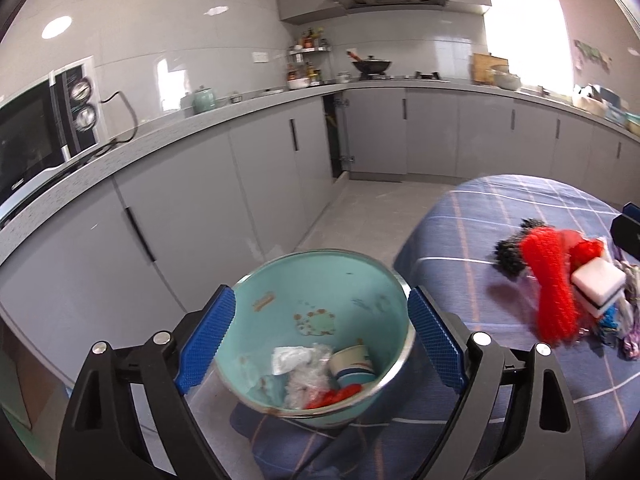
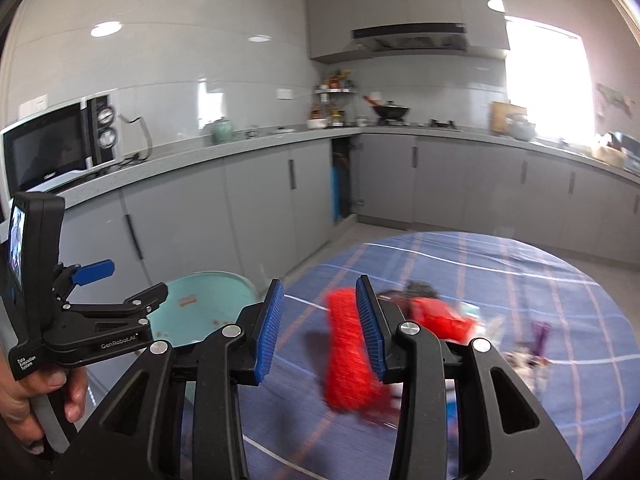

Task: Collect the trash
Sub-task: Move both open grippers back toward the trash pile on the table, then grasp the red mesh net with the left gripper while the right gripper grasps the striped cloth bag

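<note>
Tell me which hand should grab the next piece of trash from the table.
Right. The right gripper already faces the red mesh and clutter on the checked tablecloth, jaws open. The left gripper straddles the teal bowl of collected trash.

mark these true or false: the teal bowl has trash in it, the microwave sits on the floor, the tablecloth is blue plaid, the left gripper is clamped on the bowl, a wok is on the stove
1. The teal metal bowl holds trash, including a paper cup. True.
2. The microwave sits on the floor. False: it is on the grey counter.
3. The tablecloth is blue plaid. True.
4. The left gripper is clamped on the bowl. False: its blue pads stand apart from the rim, open.
5. A black wok sits on the stove. True.
</note>
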